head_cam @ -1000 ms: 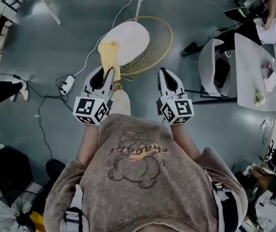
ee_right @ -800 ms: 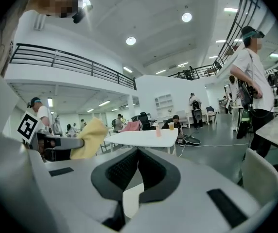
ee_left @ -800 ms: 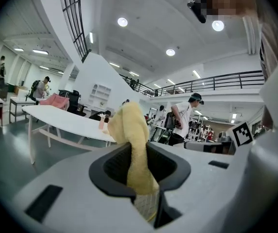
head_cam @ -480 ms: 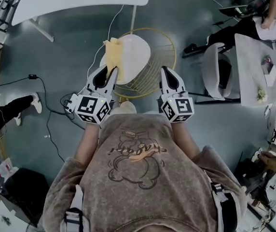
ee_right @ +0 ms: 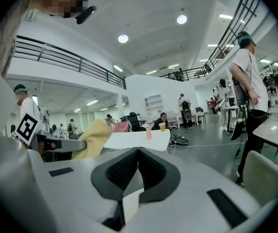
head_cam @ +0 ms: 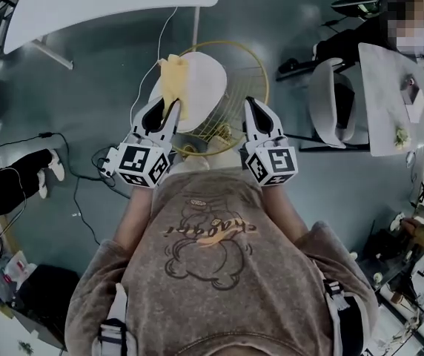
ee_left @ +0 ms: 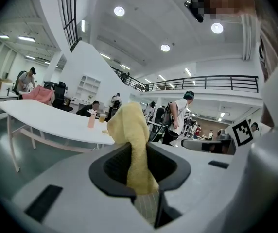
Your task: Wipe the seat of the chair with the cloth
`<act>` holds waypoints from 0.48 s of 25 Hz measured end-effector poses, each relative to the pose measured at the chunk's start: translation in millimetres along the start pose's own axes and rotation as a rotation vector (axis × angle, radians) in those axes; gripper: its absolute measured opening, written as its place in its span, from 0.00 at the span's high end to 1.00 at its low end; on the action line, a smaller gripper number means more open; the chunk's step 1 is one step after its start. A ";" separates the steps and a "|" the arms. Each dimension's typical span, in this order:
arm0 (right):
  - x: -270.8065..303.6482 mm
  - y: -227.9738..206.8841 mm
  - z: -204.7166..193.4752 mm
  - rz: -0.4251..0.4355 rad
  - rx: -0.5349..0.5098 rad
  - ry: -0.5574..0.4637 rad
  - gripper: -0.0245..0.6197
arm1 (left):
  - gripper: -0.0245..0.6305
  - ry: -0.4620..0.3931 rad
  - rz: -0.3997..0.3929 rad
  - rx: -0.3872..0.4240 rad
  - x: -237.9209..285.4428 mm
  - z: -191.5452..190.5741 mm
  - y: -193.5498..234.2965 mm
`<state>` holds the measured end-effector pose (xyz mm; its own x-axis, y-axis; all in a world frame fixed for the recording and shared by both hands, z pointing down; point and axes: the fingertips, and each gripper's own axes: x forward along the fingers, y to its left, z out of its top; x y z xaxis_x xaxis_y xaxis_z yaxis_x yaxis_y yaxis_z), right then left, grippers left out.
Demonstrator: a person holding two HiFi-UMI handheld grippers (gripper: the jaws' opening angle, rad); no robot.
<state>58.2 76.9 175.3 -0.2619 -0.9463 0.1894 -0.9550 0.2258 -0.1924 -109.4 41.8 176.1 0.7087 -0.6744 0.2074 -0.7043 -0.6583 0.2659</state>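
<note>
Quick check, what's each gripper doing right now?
Left gripper: closed, holding the yellow cloth.
Right gripper: closed, nothing between its jaws.

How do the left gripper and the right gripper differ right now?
The left gripper is shut on the yellow cloth; the right gripper is shut on nothing. The left gripper's cloth overlaps the round white chair seat; the right gripper sits beside it. Both point forward.
</note>
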 end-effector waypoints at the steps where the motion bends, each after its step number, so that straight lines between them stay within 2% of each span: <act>1: 4.1 -3.2 2.2 0.001 0.002 -0.005 0.93 | 0.82 0.001 -0.001 0.002 4.5 1.4 0.5; 12: 46.8 -38.6 8.8 0.038 0.007 -0.014 0.93 | 0.82 0.010 0.021 0.026 47.7 9.0 9.4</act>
<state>84.1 21.9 183.1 -0.2961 -0.9403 0.1679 -0.9433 0.2603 -0.2058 -82.6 0.4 180.0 0.6938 -0.6851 0.2221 -0.7200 -0.6525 0.2365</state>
